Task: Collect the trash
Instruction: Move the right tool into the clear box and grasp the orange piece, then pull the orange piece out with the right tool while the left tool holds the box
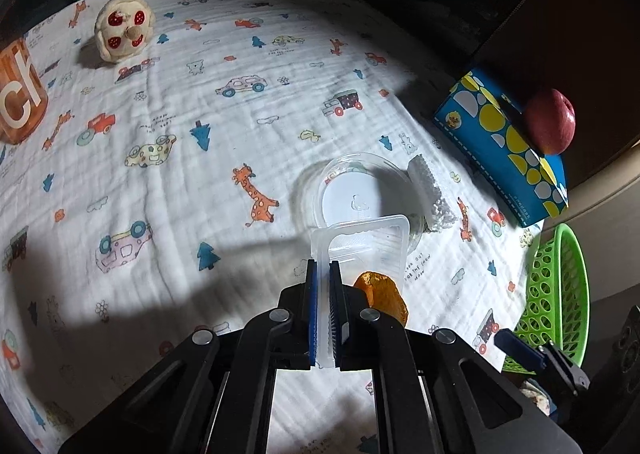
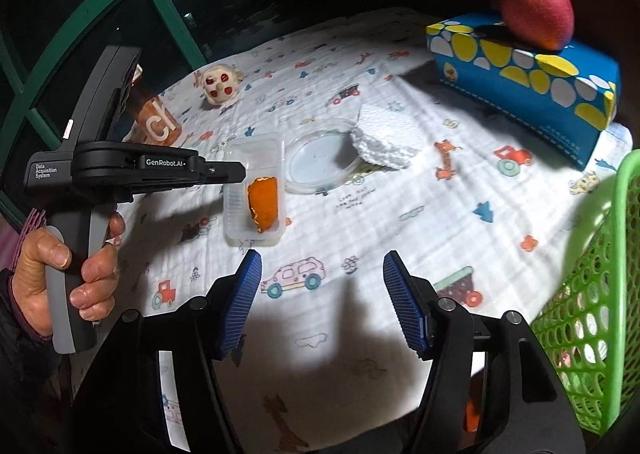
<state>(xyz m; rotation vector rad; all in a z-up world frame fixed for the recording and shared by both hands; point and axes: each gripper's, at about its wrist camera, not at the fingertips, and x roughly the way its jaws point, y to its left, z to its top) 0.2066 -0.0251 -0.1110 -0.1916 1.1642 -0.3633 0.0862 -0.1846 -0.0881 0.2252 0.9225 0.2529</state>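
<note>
My left gripper point(image 1: 324, 266) is shut on the rim of a clear plastic tray point(image 1: 372, 242), seen from the side in the right wrist view point(image 2: 256, 161). An orange peel point(image 1: 382, 294) lies by the tray; in the right wrist view it point(image 2: 264, 203) looks to be inside it. A clear round lid point(image 1: 356, 189) and a white foam piece point(image 1: 430, 189) lie just beyond, also in the right wrist view point(image 2: 320, 159) point(image 2: 386, 137). My right gripper point(image 2: 322, 274) is open and empty above the cloth, beside the green basket point(image 2: 596, 314).
A blue tissue box point(image 2: 524, 81) with a red apple point(image 2: 538, 9) on it stands at the back right. A plush toy point(image 1: 122, 27) and an orange jar point(image 1: 20, 93) stand at the far left. The green basket point(image 1: 556, 290) sits at the table's right edge.
</note>
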